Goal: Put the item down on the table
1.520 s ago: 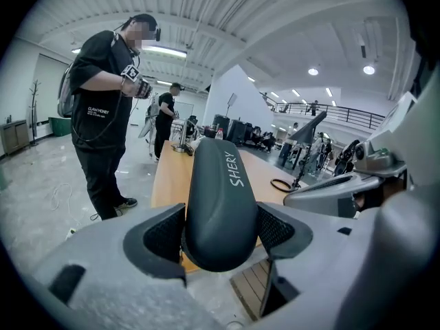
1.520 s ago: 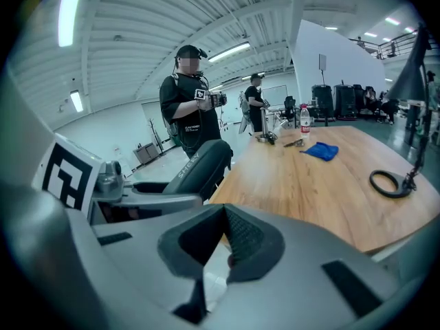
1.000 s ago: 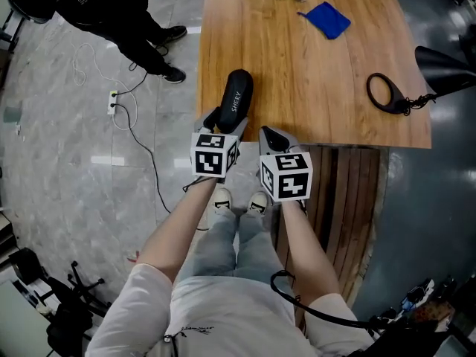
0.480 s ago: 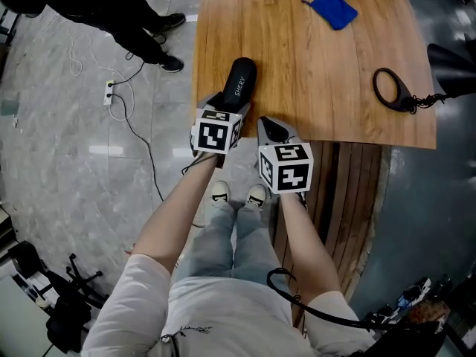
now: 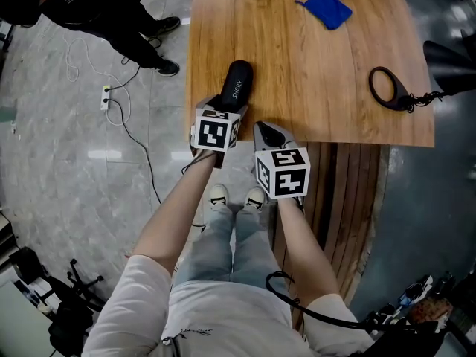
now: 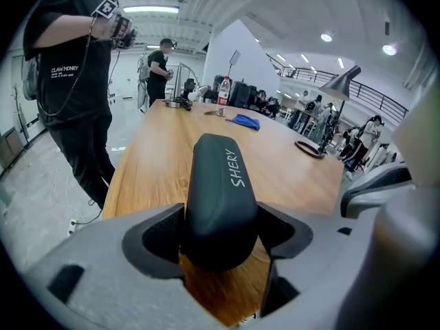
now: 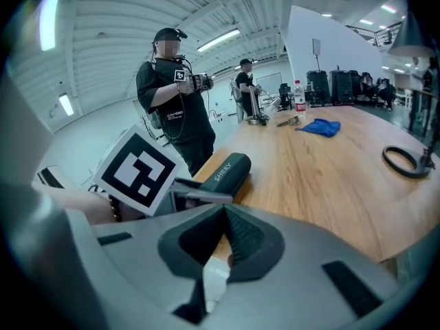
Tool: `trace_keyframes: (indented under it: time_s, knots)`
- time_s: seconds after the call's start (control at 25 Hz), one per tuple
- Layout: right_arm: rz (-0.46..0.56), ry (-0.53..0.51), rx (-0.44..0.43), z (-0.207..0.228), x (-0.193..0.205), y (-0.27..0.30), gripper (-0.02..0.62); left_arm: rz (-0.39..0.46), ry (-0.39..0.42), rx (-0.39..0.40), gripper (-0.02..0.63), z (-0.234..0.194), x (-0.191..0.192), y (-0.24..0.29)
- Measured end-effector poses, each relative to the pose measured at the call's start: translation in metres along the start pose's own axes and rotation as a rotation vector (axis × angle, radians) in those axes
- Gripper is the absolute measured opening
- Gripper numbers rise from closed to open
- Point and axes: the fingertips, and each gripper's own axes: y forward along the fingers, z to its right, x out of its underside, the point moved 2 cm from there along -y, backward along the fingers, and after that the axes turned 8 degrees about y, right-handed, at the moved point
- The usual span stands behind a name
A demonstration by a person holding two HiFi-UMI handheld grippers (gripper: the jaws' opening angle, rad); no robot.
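Your left gripper (image 5: pixel 222 116) is clamped on the near end of the case (image 6: pixel 220 184): both pads press its sides, and the case runs straight out ahead of the jaws, its lettered top facing up. The case sits over the table (image 5: pixel 320 73), by the near left corner, with its far end pointing along the wood. It is low over the surface, but you cannot tell whether it rests there. Your right gripper (image 7: pixel 223 229) has its jaws together with nothing between them. It hangs just beside the left one, at the table's near edge and apart from the case. A blue cloth (image 5: pixel 327 9) and a black ring (image 5: pixel 387 89) lie well apart from the case.
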Motion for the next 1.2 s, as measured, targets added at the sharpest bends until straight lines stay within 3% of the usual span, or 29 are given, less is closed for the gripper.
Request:
trace_keyframes:
  time_s: [0.24,0.4,0.76,1.2]
  knots:
    - [-0.012,0.000,-0.007,0.001,0.005,0.000,0.005,-0.012,0.023,0.001,0.332,0.003,-0.001,0.003]
    - [-0.015,0.003,-0.006,0.001,0.004,0.000,0.005,-0.019,0.033,0.000,0.383,0.000,0.001,0.002]
    - [-0.017,0.010,-0.012,0.001,0.005,0.000,0.005,0.004,0.054,-0.021,0.425,-0.001,0.000,-0.001]
    - [-0.038,0.019,-0.002,0.002,0.011,-0.009,0.005,0.010,-0.005,-0.008,0.426,0.001,-0.009,-0.036]
